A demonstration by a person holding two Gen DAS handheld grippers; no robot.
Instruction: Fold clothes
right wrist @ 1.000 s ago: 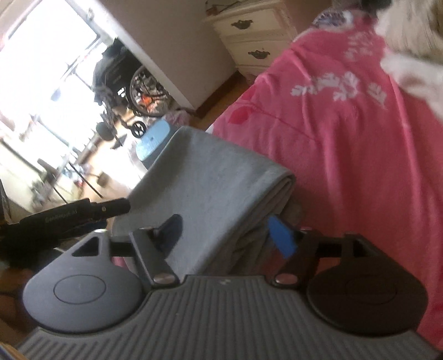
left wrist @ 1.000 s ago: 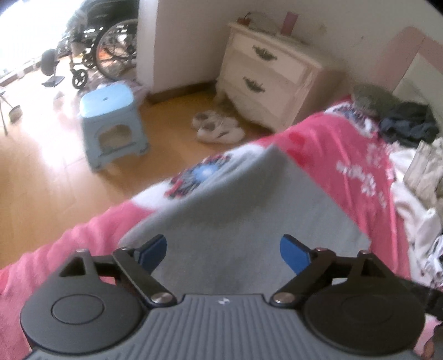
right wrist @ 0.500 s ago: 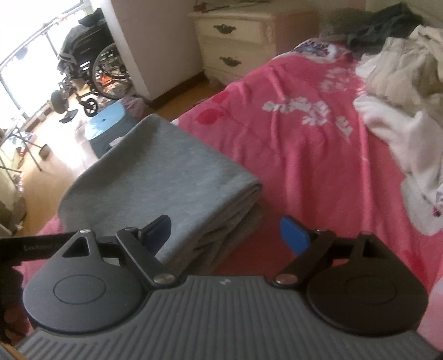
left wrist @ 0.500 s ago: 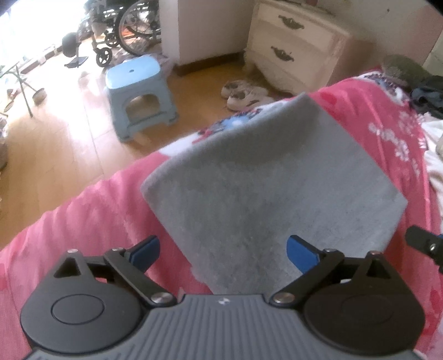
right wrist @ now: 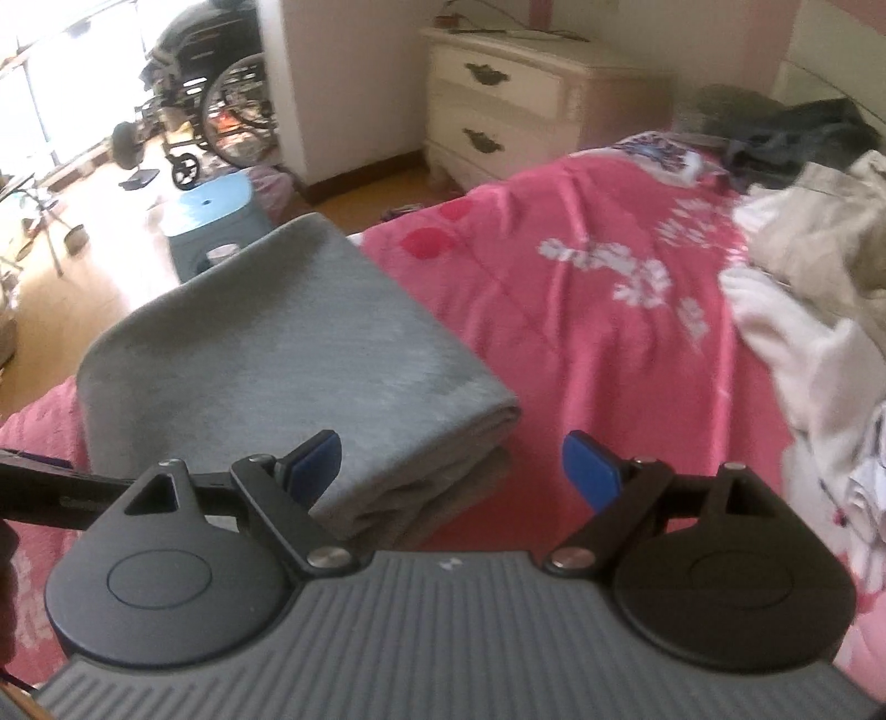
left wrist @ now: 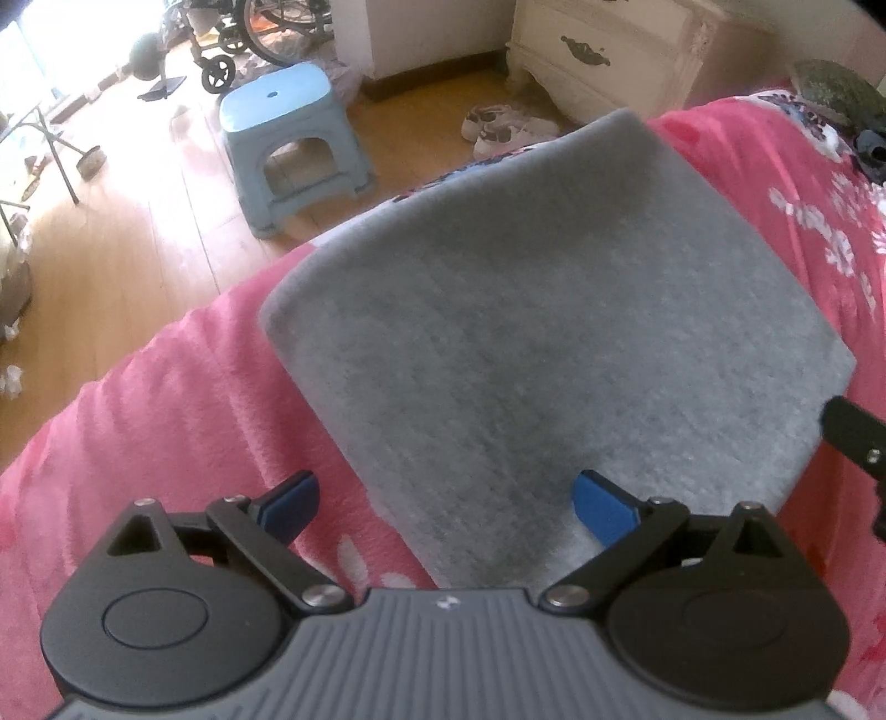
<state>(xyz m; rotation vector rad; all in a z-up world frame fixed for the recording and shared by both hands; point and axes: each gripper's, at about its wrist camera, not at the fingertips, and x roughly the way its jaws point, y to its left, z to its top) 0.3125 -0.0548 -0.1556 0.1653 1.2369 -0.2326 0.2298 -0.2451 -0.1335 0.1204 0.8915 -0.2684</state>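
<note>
A grey garment (left wrist: 554, 304), folded into a thick rectangle, lies on the pink flowered bed cover (left wrist: 166, 399) near the bed's edge. My left gripper (left wrist: 446, 487) hovers open over its near left corner; the blue pads touch nothing. In the right wrist view the same grey garment (right wrist: 277, 343) shows its stacked folded layers at the near right corner. My right gripper (right wrist: 451, 459) stands open over that corner, left pad above the cloth, right pad above the bed cover (right wrist: 581, 332). Part of the right gripper (left wrist: 853, 437) shows at the left view's right edge.
A light blue stool (left wrist: 288, 111) stands on the wooden floor beside the bed, with white shoes (left wrist: 498, 127) and a cream nightstand (left wrist: 609, 50) behind. A wheelchair (right wrist: 210, 99) stands farther back. Loose unfolded clothes (right wrist: 803, 277) are heaped on the bed's right side.
My left gripper has sunk and tipped down over the grey garment, and its jaws spread wider. My right gripper rolled upright and widened too. The garment has not moved.
</note>
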